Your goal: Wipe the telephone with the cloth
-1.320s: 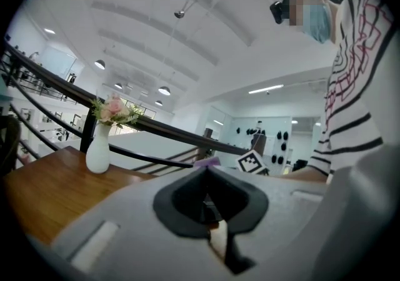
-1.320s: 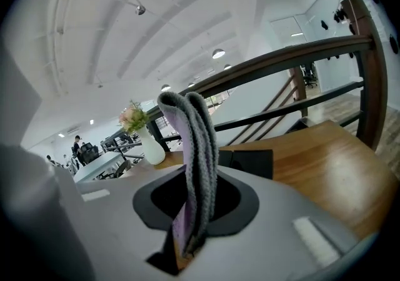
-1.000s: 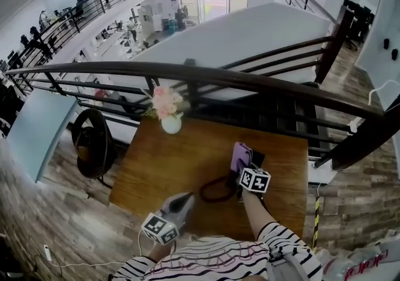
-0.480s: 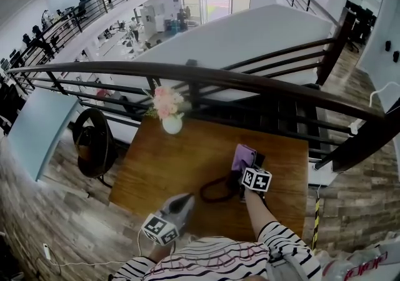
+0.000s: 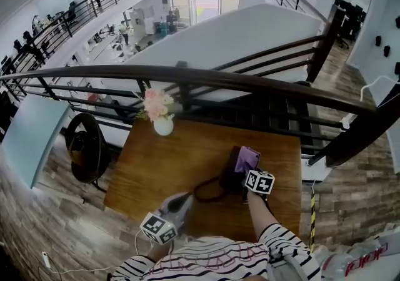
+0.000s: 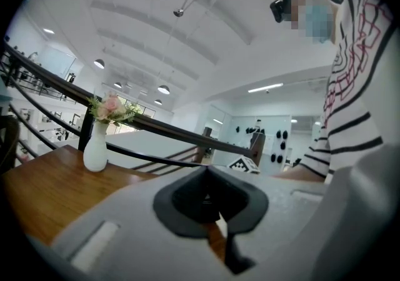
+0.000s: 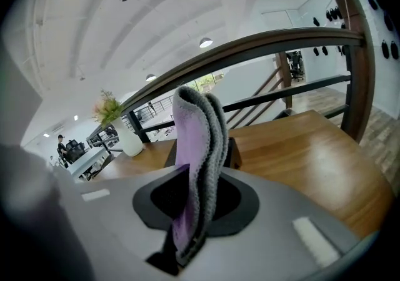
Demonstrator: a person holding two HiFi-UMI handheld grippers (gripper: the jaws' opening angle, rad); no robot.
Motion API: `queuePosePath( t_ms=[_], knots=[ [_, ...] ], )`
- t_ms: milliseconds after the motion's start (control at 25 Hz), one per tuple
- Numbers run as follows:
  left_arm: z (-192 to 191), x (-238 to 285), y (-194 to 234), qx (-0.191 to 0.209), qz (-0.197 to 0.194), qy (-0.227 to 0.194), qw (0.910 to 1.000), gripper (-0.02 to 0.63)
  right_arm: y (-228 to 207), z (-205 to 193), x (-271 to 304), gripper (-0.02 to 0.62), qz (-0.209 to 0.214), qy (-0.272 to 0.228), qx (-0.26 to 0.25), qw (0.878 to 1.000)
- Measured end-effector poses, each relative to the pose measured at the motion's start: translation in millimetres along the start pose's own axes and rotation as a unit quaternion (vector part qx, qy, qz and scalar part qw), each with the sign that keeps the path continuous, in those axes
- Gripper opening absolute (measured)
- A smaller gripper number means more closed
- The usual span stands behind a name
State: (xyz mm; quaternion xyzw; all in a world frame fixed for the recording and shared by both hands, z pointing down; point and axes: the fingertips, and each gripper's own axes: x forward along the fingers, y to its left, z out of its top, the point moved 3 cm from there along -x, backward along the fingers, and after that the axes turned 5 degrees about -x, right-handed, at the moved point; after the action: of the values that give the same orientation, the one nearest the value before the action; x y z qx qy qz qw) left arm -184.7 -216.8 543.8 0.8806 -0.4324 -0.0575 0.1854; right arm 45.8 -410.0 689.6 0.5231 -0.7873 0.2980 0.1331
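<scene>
A black telephone [image 5: 230, 162] lies on the wooden table [image 5: 162, 167], and its cord [image 5: 206, 191] loops toward me. My right gripper [image 5: 248, 172] is shut on a purple and grey cloth [image 5: 248, 158] that rests over the telephone's right part. In the right gripper view the cloth [image 7: 195, 148] stands folded up out of the right gripper [image 7: 187, 223], and the dark telephone [image 7: 233, 152] shows just behind it. My left gripper [image 5: 184, 198] hovers at the table's near edge, left of the cord. In the left gripper view the left gripper [image 6: 217, 214] is shut and holds nothing.
A white vase [image 5: 164, 125] of pink flowers stands at the table's far left corner. A dark railing [image 5: 250, 83] runs right behind the table, with a drop to a lower floor beyond it. A black round chair [image 5: 84, 145] stands left of the table.
My right gripper has carried the cloth a little to the right across the telephone. The left gripper has stayed where it was.
</scene>
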Motion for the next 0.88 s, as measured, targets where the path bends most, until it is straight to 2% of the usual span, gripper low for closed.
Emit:
queuePosePath(
  t_ms=[520,680,880],
  knots=[
    [-6,36,-13,0.001,-0.06,0.016,0.9981,-0.002,-52,-8,-41,0.061,-0.059,-0.015,0.028,0.998],
    [-8,40,-15,0.001,-0.07,0.018,0.9974,-0.002,-49,-7,-43,0.06,-0.048,-0.025,0.028,0.998],
    [-3,34,-9,0.003,-0.062,0.015,0.998,-0.002,-16,3,-40,0.06,-0.022,-0.044,0.014,0.999]
  ],
)
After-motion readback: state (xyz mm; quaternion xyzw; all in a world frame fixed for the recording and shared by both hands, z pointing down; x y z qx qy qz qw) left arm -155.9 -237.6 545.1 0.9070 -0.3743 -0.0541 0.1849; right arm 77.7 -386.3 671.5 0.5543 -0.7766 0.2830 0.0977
